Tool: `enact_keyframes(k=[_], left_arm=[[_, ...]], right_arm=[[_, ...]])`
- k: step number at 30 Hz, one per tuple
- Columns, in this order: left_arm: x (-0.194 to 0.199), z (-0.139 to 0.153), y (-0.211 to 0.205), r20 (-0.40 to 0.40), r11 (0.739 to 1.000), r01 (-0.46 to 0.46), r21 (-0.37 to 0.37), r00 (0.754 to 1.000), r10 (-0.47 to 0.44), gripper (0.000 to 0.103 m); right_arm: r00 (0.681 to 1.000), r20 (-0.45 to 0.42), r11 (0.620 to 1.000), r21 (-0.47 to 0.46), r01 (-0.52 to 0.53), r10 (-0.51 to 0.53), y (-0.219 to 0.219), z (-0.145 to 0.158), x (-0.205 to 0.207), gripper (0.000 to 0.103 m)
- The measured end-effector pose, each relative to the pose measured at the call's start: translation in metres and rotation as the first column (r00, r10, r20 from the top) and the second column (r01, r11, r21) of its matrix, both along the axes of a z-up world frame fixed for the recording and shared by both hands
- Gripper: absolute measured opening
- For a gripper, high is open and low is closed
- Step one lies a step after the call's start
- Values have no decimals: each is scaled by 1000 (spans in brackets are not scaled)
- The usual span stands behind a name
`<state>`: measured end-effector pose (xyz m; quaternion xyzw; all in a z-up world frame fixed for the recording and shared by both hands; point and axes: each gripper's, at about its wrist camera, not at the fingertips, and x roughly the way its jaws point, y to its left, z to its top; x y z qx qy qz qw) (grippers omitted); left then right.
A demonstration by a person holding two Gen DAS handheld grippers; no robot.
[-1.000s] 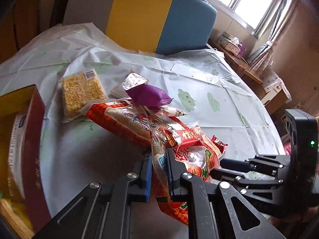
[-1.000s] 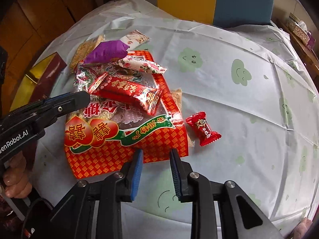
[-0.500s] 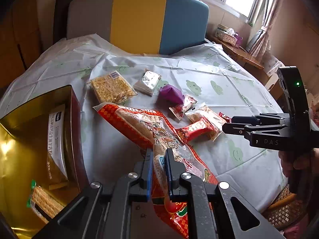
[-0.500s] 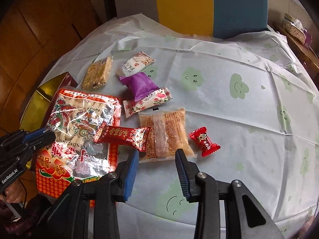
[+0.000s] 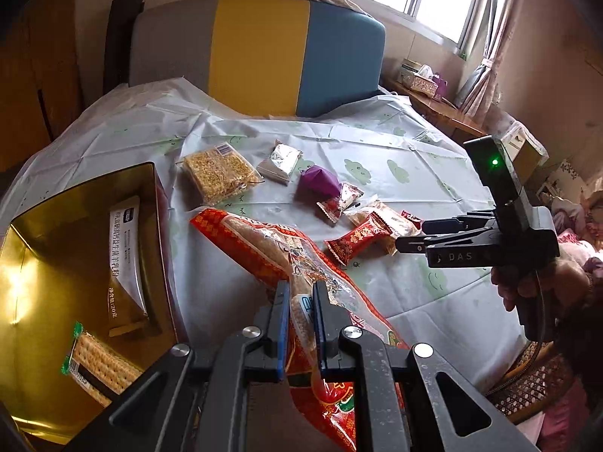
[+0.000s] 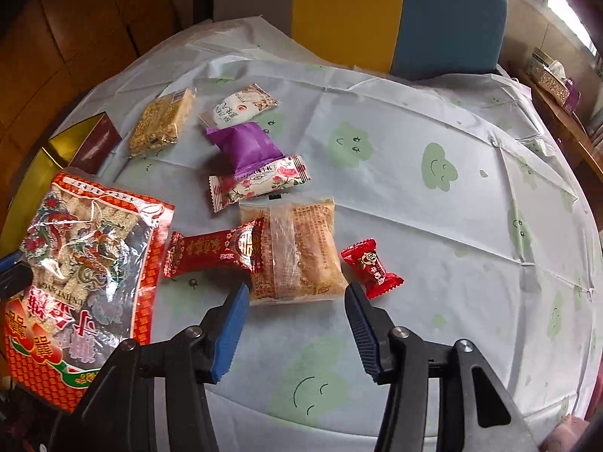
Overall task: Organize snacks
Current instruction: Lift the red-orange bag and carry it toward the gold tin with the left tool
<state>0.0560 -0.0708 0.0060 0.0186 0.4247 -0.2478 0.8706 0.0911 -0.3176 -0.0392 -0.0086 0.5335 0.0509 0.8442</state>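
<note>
The big red bag [image 5: 264, 248] of sesame candy is clamped near its lower edge in the left claw [image 5: 300, 324], whose blue pads press on it from both sides; the bag hangs slanting over the near left part of the table [image 5: 377, 143], its far end just beside the gold box [image 5: 75, 248]. That box stands open at the left table edge and holds a white packet [image 5: 126, 248] leaning on its right wall and a cracker pack [image 5: 96, 363] at its near end. In the right wrist view the right claw [image 6: 297, 297] hovers released, its jaws having just been opening, and nothing is pressed between them; just beyond its tips lies the clear cake pack [image 6: 297, 248], with a long red bar [image 6: 215, 250] overlapping its left edge and a small red candy [image 6: 371, 267] just to its right. Farther off lie a rose-print bar [image 6: 260, 182], a purple pack [image 6: 245, 143] touching it, a white sachet [image 6: 239, 105] and a yellow crisp block [image 6: 162, 122] to the left. The tablecloth is pale with green smiling clouds. Beyond the table stands a chair [image 5: 260, 52] with grey, yellow and blue panels. A hand [image 5: 535, 286] grips the right claw's handle at the right of the left wrist view.
</note>
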Motion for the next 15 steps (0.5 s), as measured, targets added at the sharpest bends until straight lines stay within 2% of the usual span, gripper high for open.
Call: enact_keyframes(k=[2,5,7,9,11,13,15], left_arm=[[0,-2,3,-10,1000,-9,0,1000,9,12],[-2,-3,6,-15,1000,-12,-8,1000,12,12],[-3,-4,7,-15,1000,-8,-6,1000,8,12],[-3,-5,8,-22,1000,-10,-4,1000,10,12],[-2,-6,10,-27,1000,-16,-9,1000,16,12],[-3,-6,11,-27,1000,-17,-12,999,17,12],[-2,-6,12,-26,1000,-16,-13,1000,16,12]], right_arm=[[1000,-22,1000,10,-15,15,2,-4,3,65],[1000,-27,999,-37,-15,14,7,-9,7,65],[1000,28,998,-59,-12,14,12,0,6,65],[994,94,997,-54,-54,59,21,11,1,65],[990,97,995,-7,-104,104,30,14,0,65],[988,57,987,75,-145,141,38,11,1,65],[990,-43,968,222,-121,134,39,4,4,63]])
